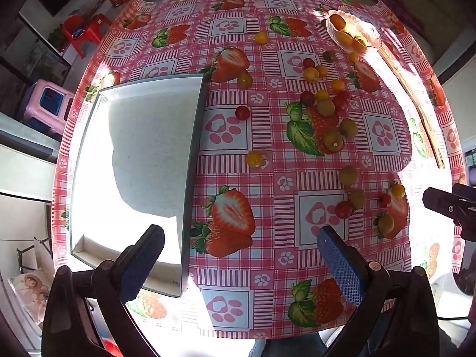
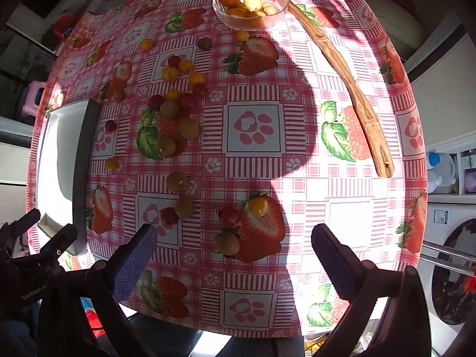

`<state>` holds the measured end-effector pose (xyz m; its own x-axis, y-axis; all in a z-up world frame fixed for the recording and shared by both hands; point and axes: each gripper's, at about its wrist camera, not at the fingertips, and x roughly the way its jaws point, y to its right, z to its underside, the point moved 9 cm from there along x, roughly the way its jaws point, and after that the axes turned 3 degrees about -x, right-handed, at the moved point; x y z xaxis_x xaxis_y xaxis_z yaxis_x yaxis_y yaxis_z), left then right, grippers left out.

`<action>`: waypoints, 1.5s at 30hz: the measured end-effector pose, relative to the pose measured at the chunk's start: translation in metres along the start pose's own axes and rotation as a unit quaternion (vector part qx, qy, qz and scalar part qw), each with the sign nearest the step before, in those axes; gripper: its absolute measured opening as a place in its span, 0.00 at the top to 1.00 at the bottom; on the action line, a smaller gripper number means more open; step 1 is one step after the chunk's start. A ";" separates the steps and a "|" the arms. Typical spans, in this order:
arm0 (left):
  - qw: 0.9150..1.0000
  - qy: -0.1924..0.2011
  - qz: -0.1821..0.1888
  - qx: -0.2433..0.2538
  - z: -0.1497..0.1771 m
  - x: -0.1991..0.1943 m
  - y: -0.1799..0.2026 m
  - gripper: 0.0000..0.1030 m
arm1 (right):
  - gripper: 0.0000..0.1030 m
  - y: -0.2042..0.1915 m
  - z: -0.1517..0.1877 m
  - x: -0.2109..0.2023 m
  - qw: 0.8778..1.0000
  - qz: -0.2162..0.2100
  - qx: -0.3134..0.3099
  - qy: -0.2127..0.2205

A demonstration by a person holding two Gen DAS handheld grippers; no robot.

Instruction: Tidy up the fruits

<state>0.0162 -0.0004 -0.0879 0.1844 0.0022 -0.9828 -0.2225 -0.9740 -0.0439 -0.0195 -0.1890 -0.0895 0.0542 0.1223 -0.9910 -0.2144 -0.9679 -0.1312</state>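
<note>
Sunlit strawberry-print desk (image 2: 253,160) is carrying scattered cherry tomatoes (image 2: 178,113) between white tray (image 1: 134,148) and glass bowl (image 2: 251,4). Left hand-held gripper (image 1: 241,255) and right hand-held gripper (image 2: 235,250) are hovering open, empty. Sorting appears barely begun; next move calls for closing on a nearby tomato.

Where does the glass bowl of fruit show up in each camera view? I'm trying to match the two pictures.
Left wrist view: the glass bowl sits upper right, at the far side of the table, with orange and yellow fruits inside.
Right wrist view: the same glass bowl sits top centre, slightly left of the middle.
Shared landmark: the long wooden utensil starts right beside the bowl and runs toward the near right; in the left wrist view too.
</note>
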 end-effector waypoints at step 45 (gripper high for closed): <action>0.999 0.006 -0.027 0.032 -0.019 0.032 0.012 0.00 | 0.00 0.051 0.019 0.028 0.997 0.015 0.069 -0.032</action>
<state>0.0376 -0.0162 -0.1162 0.2098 0.0516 -0.9764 -0.2717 -0.9562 -0.1089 -0.0472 -0.2311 -0.1246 -0.0160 0.1130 -0.9935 -0.3481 -0.9321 -0.1004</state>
